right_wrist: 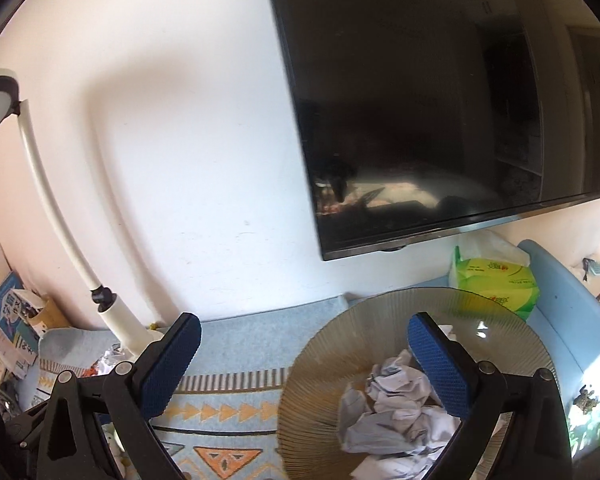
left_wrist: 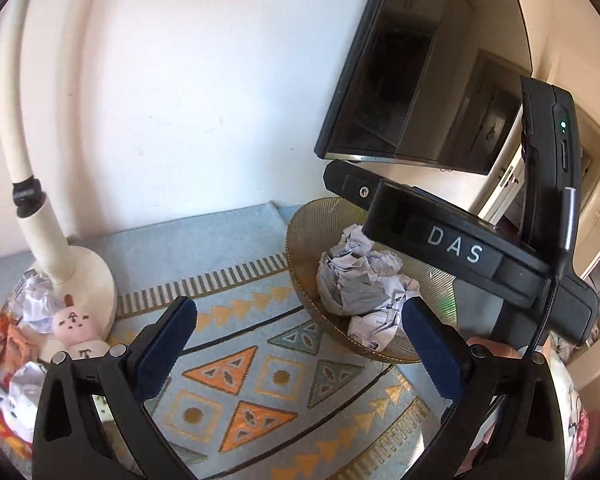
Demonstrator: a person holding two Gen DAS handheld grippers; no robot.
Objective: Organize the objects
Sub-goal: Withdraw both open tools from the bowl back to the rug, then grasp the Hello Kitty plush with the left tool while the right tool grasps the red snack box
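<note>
A ribbed glass bowl (left_wrist: 300, 248) (right_wrist: 324, 360) holds several crumpled white paper balls (left_wrist: 360, 280) (right_wrist: 392, 404). It stands on a patterned blue cloth (left_wrist: 240, 368). My left gripper (left_wrist: 300, 328) hangs open above the cloth, its right finger beside the bowl's near rim, nothing between its fingers. My right gripper (right_wrist: 304, 344) is open too, with its right fingertip over the bowl and its left one over the cloth. Its black body, marked DAS (left_wrist: 456, 248), reaches over the bowl in the left wrist view.
A white gooseneck lamp (left_wrist: 76, 280) (right_wrist: 116, 312) stands at the left by the wall. Around its base lie a pink plush toy (left_wrist: 76, 328), foil wrappers and packets (left_wrist: 36, 304). A dark TV (right_wrist: 440, 120) hangs above. A green tissue pack (right_wrist: 496, 284) sits behind the bowl.
</note>
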